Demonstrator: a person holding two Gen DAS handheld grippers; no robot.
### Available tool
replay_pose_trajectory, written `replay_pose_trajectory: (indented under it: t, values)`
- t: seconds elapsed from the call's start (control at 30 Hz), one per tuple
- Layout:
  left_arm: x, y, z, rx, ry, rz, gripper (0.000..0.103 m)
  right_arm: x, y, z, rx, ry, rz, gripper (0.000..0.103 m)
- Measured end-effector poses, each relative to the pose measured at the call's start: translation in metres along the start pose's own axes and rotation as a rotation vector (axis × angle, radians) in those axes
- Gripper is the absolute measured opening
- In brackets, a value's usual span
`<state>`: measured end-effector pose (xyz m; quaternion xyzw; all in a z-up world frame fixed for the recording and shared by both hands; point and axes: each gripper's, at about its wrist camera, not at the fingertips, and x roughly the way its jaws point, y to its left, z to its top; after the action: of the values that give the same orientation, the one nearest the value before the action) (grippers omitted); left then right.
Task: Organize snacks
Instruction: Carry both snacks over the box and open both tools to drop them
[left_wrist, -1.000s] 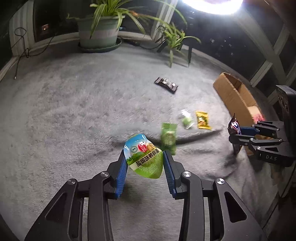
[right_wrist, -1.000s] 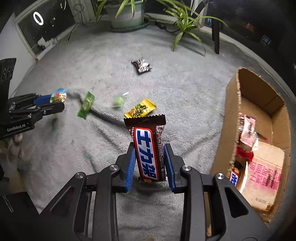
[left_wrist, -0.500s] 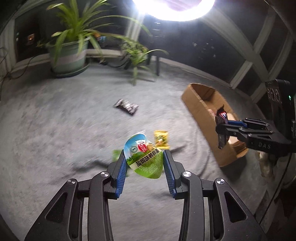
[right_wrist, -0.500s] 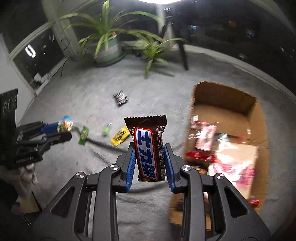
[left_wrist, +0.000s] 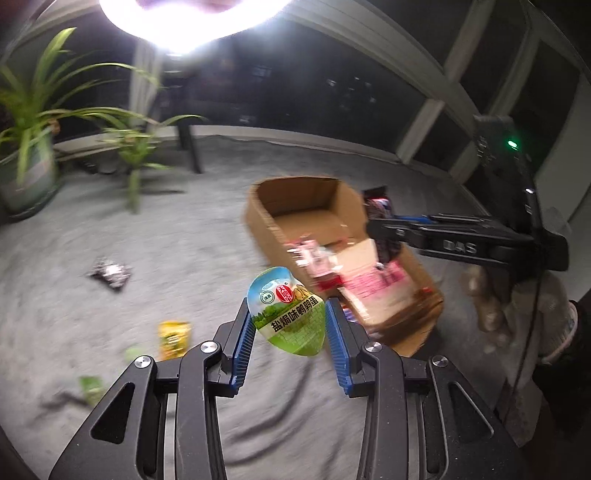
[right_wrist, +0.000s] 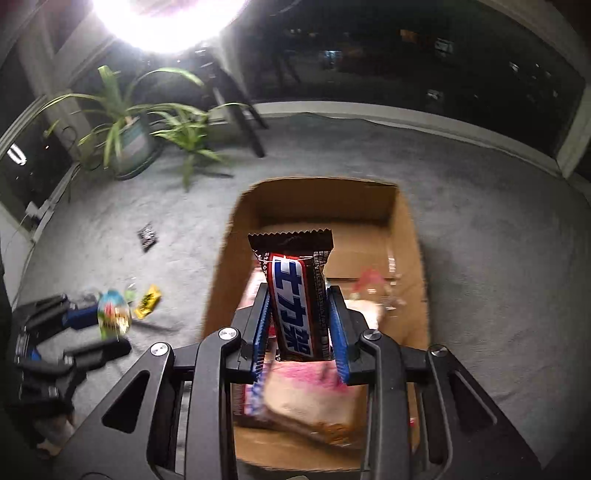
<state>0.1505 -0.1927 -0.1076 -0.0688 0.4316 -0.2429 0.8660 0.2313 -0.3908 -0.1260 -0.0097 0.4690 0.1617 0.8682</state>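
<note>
Over the open cardboard box (right_wrist: 221, 273) at frame centre, my right gripper (right_wrist: 300, 325) clamps an upright chocolate bar (right_wrist: 297, 295), while lower centre of the left view, my left gripper (left_wrist: 290, 332) clamps a green snack pouch (left_wrist: 286, 310) just beside the box.

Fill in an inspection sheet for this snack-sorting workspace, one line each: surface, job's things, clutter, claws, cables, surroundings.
Surface: grey carpet.
Job's things: open cardboard box already holding packets; black wrapper, yellow packet and green packets loose on the carpet.
Clutter: nothing seen.
Claws: left claw shut on green egg snack; right claw shut on chocolate bar, above the box.
Cables: nothing seen clearly.
Surroundings: potted plants, bright lamp, dark windows.
</note>
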Motion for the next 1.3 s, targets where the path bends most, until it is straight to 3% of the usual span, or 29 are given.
replay_pose_trajectory:
  t: [0.43, 0.5, 0.57, 0.63, 0.97, 1.3]
  values:
    - [0.045, -0.053, 0.006, 0.027, 0.067, -0.093, 0.037, 0.009, -0.034, -0.001, 0.053, 0.022, -0.004, 0.032]
    - [0.047, -0.058, 0.007, 0.028, 0.071, -0.091, 0.039, 0.008, -0.035, -0.001, 0.057, 0.014, -0.012, 0.042]
    - [0.046, -0.061, 0.007, 0.038, 0.071, -0.088, 0.045, 0.005, -0.035, 0.0, 0.061, -0.005, -0.024, 0.062]
    - [0.044, -0.061, 0.007, 0.04, 0.071, -0.081, 0.051, 0.001, -0.035, 0.0, 0.064, -0.018, -0.026, 0.063]
    - [0.022, -0.048, 0.001, 0.041, 0.039, -0.041, 0.051, -0.017, -0.018, 0.003, 0.076, -0.06, -0.012, 0.064]
    - [-0.023, 0.008, -0.022, -0.024, 0.007, 0.055, 0.051, -0.031, 0.041, 0.01, 0.036, -0.1, 0.07, 0.064]
